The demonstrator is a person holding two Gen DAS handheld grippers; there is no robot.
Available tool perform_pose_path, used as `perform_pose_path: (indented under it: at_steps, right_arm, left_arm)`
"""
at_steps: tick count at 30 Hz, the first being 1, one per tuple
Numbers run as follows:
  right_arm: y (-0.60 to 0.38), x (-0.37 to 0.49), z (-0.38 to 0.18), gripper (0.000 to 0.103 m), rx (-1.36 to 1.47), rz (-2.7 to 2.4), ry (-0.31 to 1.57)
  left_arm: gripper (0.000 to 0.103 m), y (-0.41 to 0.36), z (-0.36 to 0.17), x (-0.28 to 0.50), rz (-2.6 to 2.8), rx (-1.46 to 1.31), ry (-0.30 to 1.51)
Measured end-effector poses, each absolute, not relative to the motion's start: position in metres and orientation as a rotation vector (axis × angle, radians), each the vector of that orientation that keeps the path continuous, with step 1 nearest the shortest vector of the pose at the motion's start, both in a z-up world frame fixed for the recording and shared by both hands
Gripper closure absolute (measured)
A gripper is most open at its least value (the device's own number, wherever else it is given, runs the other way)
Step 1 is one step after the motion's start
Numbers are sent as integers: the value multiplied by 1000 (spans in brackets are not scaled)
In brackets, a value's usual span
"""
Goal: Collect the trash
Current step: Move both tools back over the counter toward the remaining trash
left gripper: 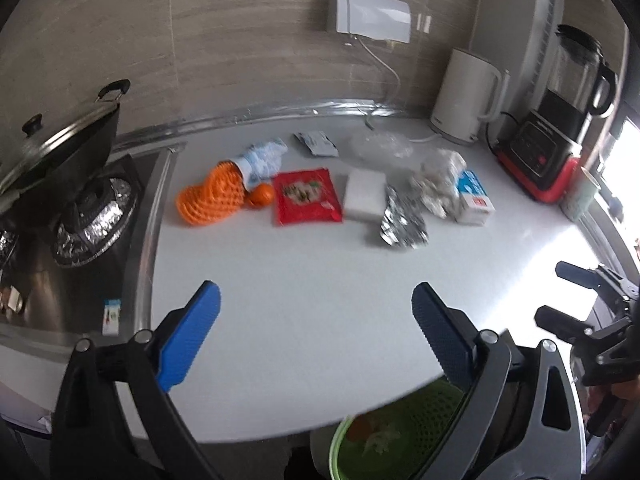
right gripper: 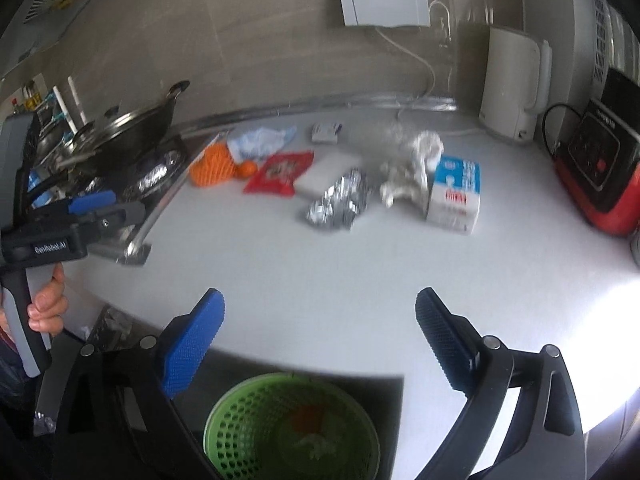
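Note:
Trash lies in a row at the back of the white counter: an orange foam net, a small orange, a red packet, a white block, crumpled foil and a blue-and-white carton. The right wrist view shows the same foil and carton. A green mesh basket sits below the counter's front edge with red and white scraps inside. My left gripper and right gripper both hover open and empty over the near counter, well short of the trash.
A lidded wok sits on the stove at left, with a foil-lined burner beside it. A white kettle, a black-and-red blender and a cup stand at back right. A hand holds the left gripper's handle.

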State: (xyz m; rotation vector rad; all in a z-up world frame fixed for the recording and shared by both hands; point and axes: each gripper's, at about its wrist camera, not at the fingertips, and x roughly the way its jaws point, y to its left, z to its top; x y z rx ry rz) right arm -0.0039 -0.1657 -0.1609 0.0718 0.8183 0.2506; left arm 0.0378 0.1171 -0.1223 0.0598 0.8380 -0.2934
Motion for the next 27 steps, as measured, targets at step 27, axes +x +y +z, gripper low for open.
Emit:
perform_pose_path:
  at_steps: [27]
  right_arm:
    - [-163, 128, -166, 3, 168, -34, 822]
  left_arm:
    - [15, 58, -197, 316, -409, 382, 890]
